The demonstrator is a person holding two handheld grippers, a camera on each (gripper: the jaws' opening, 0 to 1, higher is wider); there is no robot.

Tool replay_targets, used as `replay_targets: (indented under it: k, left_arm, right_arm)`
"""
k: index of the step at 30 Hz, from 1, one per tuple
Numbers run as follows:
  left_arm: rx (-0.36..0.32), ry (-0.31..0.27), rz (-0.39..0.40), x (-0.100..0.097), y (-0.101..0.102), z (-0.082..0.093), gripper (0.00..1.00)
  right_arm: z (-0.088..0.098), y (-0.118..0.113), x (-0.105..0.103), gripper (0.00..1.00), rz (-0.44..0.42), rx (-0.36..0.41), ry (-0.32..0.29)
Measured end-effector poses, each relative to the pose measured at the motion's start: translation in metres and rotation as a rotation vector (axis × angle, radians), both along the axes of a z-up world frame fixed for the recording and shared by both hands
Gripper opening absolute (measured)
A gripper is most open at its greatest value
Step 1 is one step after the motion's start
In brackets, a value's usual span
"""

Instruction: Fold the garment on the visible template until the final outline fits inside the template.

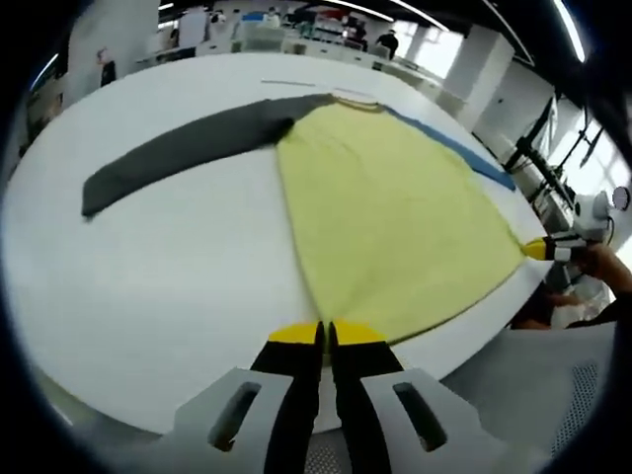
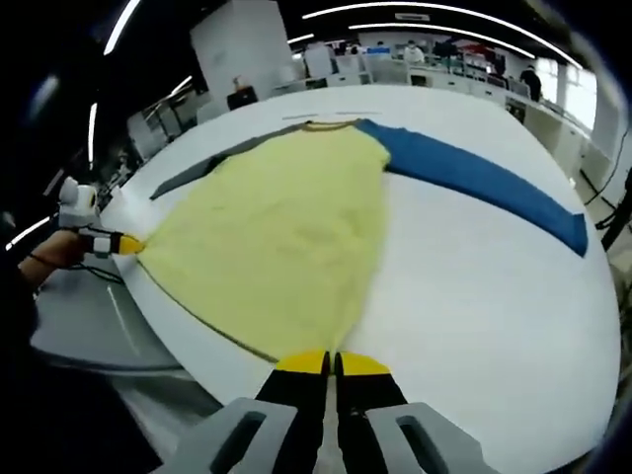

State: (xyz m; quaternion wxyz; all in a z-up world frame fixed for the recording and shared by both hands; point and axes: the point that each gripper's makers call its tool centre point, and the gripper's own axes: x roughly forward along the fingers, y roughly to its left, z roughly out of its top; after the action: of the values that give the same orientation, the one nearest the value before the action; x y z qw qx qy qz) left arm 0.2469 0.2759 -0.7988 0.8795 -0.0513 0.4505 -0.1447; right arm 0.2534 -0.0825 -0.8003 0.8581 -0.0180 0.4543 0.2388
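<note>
Lying flat on the white tabletop (image 1: pixel 148 286), the garment (image 1: pixel 395 227) is a long-sleeved shirt with a pale yellow body, one dark grey sleeve (image 1: pixel 188 148) and one blue sleeve (image 2: pixel 484 178), both sleeves spread out to the sides. Its neckline points away from the person and its hem runs along the near edge of the tabletop.

In the left gripper view, the left tongs (image 1: pixel 326 336) rise from the bottom with their yellow-tipped jaws pressed together at one bottom corner of the yellow body; the hem corner sits right at the tips and looks pinched between them. The grey sleeve stretches off to the upper left, well apart from the tongs. At the far right of this view the right tongs (image 1: pixel 546 249) meet the other hem corner, with a hand (image 1: pixel 602 265) behind them.

In the right gripper view, the right tongs (image 2: pixel 332 363) likewise have their jaws drawn together at a hem corner, the yellow cloth fanning away from the tips. The blue sleeve reaches out to the right, away from them. At the left edge the left tongs (image 2: pixel 123 243) touch the opposite hem corner, beside a hand (image 2: pixel 54 252).
</note>
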Motion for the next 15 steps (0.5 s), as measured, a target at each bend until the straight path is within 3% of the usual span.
replay_targets:
  k: [15]
  left_arm:
    - [0.003, 0.009, -0.004, -0.0020, 0.0002, -0.0041, 0.01]
  right_arm:
    - [-0.0009, 0.0005, -0.0030, 0.00, -0.016, 0.017, 0.017]
